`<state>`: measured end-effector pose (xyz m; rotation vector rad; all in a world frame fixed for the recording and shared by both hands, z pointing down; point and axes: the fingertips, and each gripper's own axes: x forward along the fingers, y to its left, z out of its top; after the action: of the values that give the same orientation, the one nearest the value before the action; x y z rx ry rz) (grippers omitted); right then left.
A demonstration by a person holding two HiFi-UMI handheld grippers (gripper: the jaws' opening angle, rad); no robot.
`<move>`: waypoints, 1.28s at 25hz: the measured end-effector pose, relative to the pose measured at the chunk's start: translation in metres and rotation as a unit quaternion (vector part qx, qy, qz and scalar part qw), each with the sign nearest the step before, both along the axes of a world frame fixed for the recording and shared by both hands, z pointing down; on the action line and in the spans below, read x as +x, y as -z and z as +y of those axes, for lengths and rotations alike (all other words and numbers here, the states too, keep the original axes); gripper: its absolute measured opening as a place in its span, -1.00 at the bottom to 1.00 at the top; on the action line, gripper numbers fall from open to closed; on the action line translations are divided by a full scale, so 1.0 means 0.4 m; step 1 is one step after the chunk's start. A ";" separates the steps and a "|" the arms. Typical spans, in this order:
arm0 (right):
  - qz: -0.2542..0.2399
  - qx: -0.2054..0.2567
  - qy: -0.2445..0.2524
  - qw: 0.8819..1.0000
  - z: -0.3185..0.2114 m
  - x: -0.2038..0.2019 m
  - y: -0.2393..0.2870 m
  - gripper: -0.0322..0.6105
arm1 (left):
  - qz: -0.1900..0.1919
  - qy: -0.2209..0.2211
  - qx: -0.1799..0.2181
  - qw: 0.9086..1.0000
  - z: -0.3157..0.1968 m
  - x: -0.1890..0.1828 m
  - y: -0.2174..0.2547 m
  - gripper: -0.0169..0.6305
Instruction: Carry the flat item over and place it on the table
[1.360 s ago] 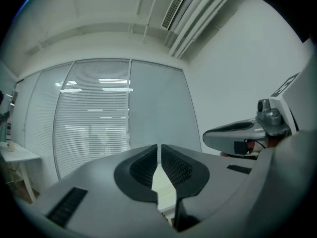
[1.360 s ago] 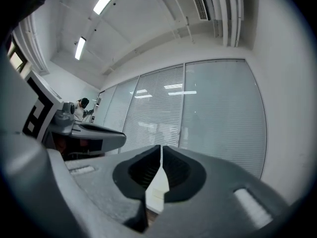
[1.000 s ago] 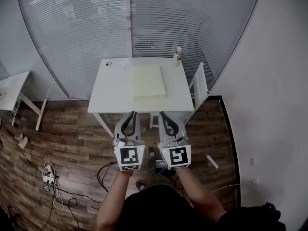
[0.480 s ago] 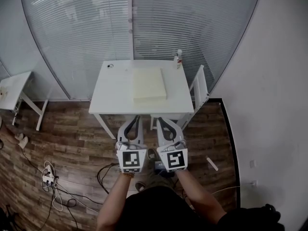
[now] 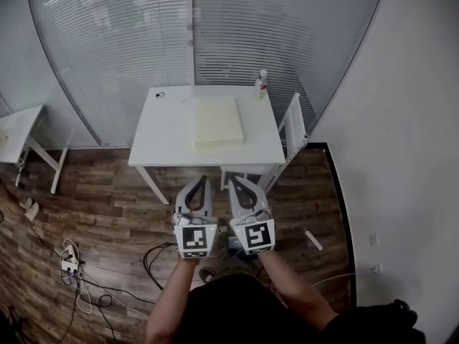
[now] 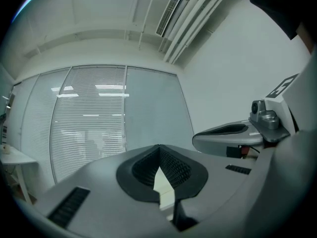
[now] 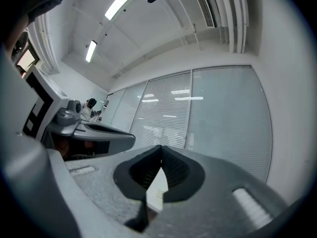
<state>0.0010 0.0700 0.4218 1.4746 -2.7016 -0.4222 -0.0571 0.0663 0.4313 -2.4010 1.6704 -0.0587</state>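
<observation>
The flat item (image 5: pixel 217 120), a pale yellow square slab, lies on the white table (image 5: pixel 165 131) by the blinds, right of the table's middle. My left gripper (image 5: pixel 201 180) and right gripper (image 5: pixel 232 179) hang side by side over the wooden floor, short of the table's near edge, and point at it. Both are shut and empty. In the left gripper view the jaws (image 6: pixel 158 148) meet at their tips, and the right gripper (image 6: pixel 228 135) shows beside them. The right gripper view shows its jaws (image 7: pixel 160 148) likewise touching, with the left gripper (image 7: pixel 94 133) alongside.
A small bottle (image 5: pixel 262 83) stands at the table's far right corner. A white chair (image 5: pixel 294 127) is against the table's right side. Another white table (image 5: pixel 18 131) stands at the left. Cables and a power strip (image 5: pixel 72 264) lie on the floor at lower left.
Both grippers have sunk and drawn a little back from the table's near edge. The slab has stayed where it lies.
</observation>
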 end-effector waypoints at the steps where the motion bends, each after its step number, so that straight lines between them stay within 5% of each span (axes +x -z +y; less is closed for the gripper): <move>1: 0.001 0.001 0.001 1.000 -0.001 0.001 -0.002 -0.91 | 0.000 -0.005 0.001 1.000 0.003 0.005 -0.003 -0.93; 32: 0.042 -0.014 -0.001 0.999 0.005 0.032 -0.128 -0.91 | -0.010 0.002 -0.028 1.000 0.009 -0.012 -0.127 -0.93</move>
<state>0.0137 0.0721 0.4731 1.4199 -2.6292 -0.4342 -0.0620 0.0700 0.4821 -2.4298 1.6859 -0.1326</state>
